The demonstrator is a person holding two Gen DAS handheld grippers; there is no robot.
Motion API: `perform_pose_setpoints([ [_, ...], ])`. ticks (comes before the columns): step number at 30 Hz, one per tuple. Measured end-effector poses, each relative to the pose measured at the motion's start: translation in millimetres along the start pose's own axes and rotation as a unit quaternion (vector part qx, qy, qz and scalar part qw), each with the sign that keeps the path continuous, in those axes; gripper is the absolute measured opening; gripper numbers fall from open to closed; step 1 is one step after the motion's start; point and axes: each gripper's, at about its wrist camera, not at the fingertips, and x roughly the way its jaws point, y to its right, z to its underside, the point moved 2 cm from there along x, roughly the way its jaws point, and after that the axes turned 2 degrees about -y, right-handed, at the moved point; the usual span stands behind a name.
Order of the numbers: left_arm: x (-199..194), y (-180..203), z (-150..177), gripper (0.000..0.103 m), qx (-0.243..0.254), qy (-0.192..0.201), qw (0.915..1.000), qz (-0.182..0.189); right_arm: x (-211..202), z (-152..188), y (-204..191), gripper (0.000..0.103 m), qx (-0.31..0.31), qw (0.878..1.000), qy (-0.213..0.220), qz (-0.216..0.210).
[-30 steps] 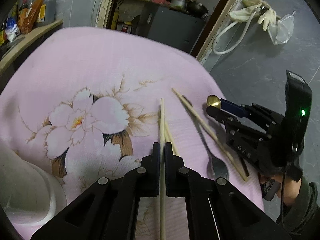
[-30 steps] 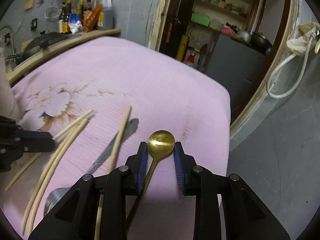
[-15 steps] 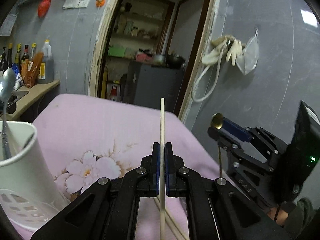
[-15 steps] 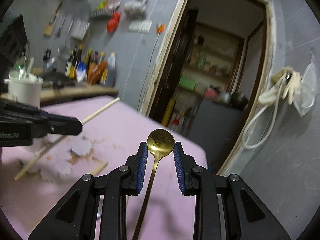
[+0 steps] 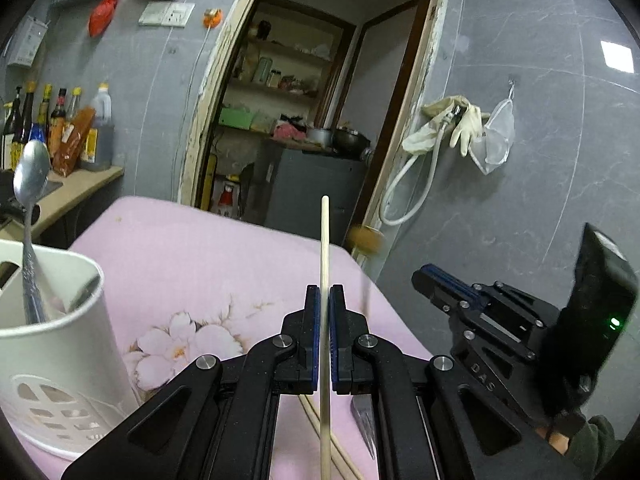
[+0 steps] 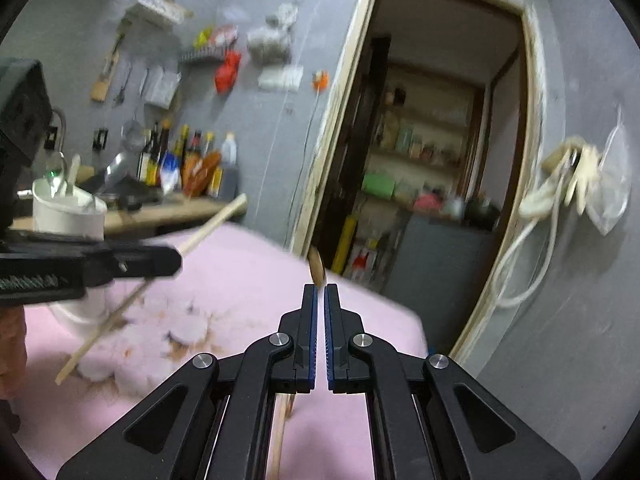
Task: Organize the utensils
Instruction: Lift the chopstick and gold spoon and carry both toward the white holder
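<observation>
Utensils are partly sorted. In the left wrist view a white holder (image 5: 60, 344) stands at the left on the pink cloth (image 5: 208, 248) of the worktop. A silver spoon (image 5: 30, 176) already stands in it. The left gripper (image 5: 325, 292) is closed on one chopstick (image 5: 325, 240), which points straight up, raised above the cloth and to the right of the holder. More chopsticks (image 5: 340, 458) and a fork (image 5: 366, 420) lie on the cloth under the gripper. A gold spoon (image 5: 365, 238) shows as a blur in the air, a little apart from the tip of the right gripper (image 5: 420, 278).

In the right wrist view the right gripper (image 6: 320, 292) has its jaws almost together, with only a thin gap, and I see nothing between the pads. The gold spoon (image 6: 317, 268) is a blurred shape just beyond the tips. I cannot tell if the gripper touches it. The left gripper (image 6: 172, 264) carries the chopstick (image 6: 212, 222) at a slant, in front of the holder (image 6: 68, 212).

I judge the task is somewhere in the middle: one spoon is in the holder, and the chopsticks, the fork and the gold spoon are not yet there.
</observation>
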Motion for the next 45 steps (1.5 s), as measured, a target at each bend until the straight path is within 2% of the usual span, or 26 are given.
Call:
perform_pose_setpoints([
  [2,4.2,-0.6,2.5,0.002,-0.003,-0.014,0.9999,-0.006,14.2,6.1,9.5,0.008,0.02,0.999,-0.041,-0.015],
  [4,9.3,-4.9,4.0,0.002,-0.016,-0.029,0.9994,-0.009,28.2,11.1,20.4,0.026,0.048,0.996,-0.072,-0.031],
  [6,11.4,-10.9,6.4,0.002,-0.033,-0.036,0.9988,-0.01,42.8,14.2,31.0,0.029,0.075,0.991,-0.103,-0.049],
  [9,9.0,-20.6,5.1,0.002,-0.052,-0.031,0.9981,-0.013,62.7,15.0,36.4,0.031,0.083,0.985,-0.138,-0.07],
  [13,6.2,-24.4,3.1,0.002,-0.06,-0.023,0.9978,-0.016,92.8,6.6,28.3,0.045,0.057,0.979,-0.171,-0.096],
  [16,8.2,-23.8,3.5,0.002,-0.058,-0.027,0.9978,-0.018,124.4,1.1,22.8,0.045,0.038,0.97,-0.202,-0.132],
  [19,10.4,-23.7,4.5,0.002,-0.057,-0.031,0.9977,-0.02,150.7,-2.7,16.1,0.045,0.005,0.965,-0.225,-0.137],
  [28,13.9,-24.0,7.1,0.002,-0.056,-0.038,0.9976,-0.018,208.7,1.6,7.3,0.046,0.0,0.945,-0.288,-0.155],
  [30,13.9,-23.4,7.4,0.002,-0.054,-0.037,0.9976,-0.019,212.6,0.4,6.3,0.044,0.0,0.945,-0.287,-0.158],
  [34,13.7,-22.6,7.0,0.002,-0.056,-0.035,0.9977,-0.017,214.2,0.9,15.4,0.024,0.029,0.94,-0.289,-0.18],
  [36,12.1,-22.8,6.2,0.002,-0.057,-0.031,0.9978,-0.014,213.3,-0.1,16.8,0.024,0.039,0.94,-0.286,-0.18],
  [39,6.5,-23.6,3.8,0.002,-0.06,-0.018,0.998,-0.005,203.3,-4.5,16.6,0.023,0.036,0.948,-0.267,-0.168],
  [45,-5.7,-22.7,-3.5,0.002,-0.061,0.011,0.998,0.006,144.7,-22.3,18.2,0.022,0.029,0.977,-0.158,-0.143],
])
